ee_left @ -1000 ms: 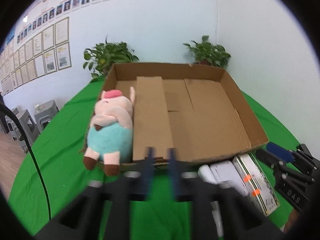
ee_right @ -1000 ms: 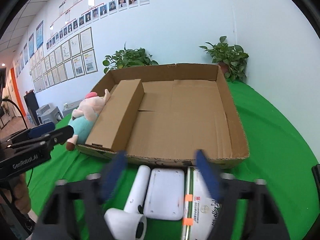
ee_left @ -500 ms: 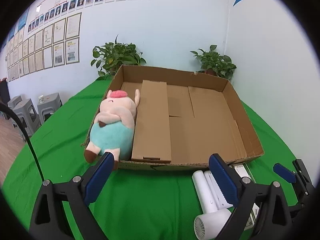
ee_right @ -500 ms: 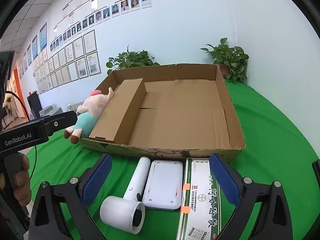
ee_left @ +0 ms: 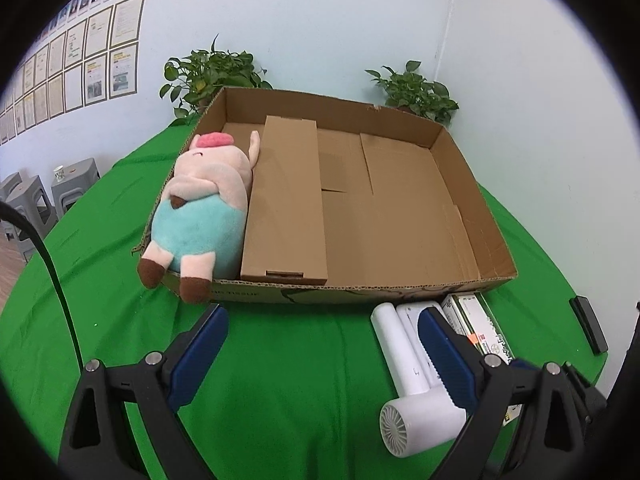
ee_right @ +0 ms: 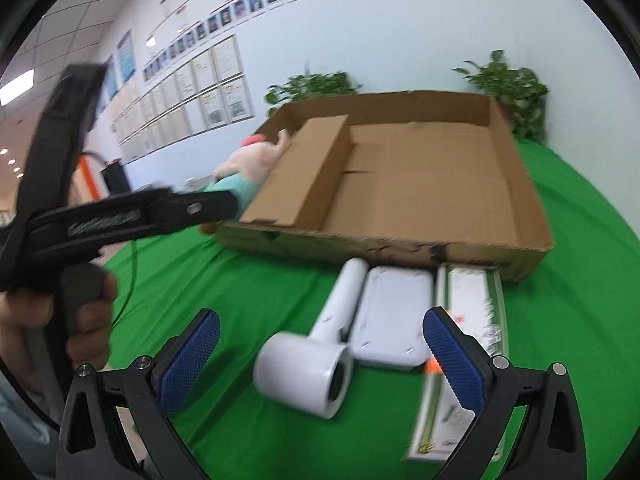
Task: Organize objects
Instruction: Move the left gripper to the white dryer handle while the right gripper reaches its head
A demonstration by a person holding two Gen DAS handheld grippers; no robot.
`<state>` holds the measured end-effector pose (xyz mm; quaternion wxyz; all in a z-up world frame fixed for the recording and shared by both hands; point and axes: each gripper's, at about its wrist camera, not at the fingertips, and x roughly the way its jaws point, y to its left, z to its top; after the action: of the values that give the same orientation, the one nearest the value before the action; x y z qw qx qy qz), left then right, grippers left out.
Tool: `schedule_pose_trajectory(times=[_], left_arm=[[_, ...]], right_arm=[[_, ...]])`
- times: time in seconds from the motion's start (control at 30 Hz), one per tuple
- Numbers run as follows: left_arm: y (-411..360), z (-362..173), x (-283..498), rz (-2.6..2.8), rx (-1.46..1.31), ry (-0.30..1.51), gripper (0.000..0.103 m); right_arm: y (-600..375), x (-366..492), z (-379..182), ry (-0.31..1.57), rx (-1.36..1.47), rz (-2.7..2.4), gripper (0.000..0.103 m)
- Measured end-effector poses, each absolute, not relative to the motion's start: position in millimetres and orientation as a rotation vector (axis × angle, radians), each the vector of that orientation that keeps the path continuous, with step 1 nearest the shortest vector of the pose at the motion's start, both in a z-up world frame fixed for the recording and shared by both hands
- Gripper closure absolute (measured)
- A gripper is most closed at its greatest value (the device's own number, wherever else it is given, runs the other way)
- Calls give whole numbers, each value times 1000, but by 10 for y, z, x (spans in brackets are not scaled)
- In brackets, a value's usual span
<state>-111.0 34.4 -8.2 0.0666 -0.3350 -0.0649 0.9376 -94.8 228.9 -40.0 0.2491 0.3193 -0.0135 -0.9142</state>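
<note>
A shallow cardboard box (ee_left: 496, 236) (ee_right: 520, 184) lies on the green table. A pink and teal plush pig (ee_left: 204, 204) (ee_right: 248, 160) rests in its left side, feet over the front rim, beside a long cardboard insert (ee_left: 288, 200) (ee_right: 312, 172). In front of the box lie a white hair dryer (ee_left: 408, 364) (ee_right: 316, 360), a flat white case (ee_right: 394, 312) and a green-and-white carton (ee_left: 480, 320) (ee_right: 468, 304). My left gripper (ee_left: 320, 314) is open over bare cloth. My right gripper (ee_right: 322, 317) hovers near the dryer, its jaws opening, pads touching nothing.
Two potted plants (ee_left: 212, 76) (ee_left: 416, 92) stand behind the box by the wall. Grey stools (ee_left: 76, 180) sit off the table's left side. A black cable (ee_left: 52, 272) hangs at the left. A hand (ee_right: 88, 320) holds the left gripper's handle.
Both grippers went from shut to wide open. The right one dropped closer to the hair dryer and swung, so the left gripper now fills its left side.
</note>
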Motion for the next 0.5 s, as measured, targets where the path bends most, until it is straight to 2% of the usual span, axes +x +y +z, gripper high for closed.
schedule_pose_trajectory(times=[0.2, 0.33, 0.5], left_arm=[[396, -191, -1197, 2714, -1059, -236, 7], [439, -304, -1373, 2598, -1130, -297, 7], [546, -402, -1575, 2448, -1195, -328, 7]], right_arm=[[2101, -923, -581, -9, 952, -2452, 2], [1973, -1003, -676, 44, 1010, -2462, 22], [1937, -1118, -781, 30, 1082, -2453, 26]])
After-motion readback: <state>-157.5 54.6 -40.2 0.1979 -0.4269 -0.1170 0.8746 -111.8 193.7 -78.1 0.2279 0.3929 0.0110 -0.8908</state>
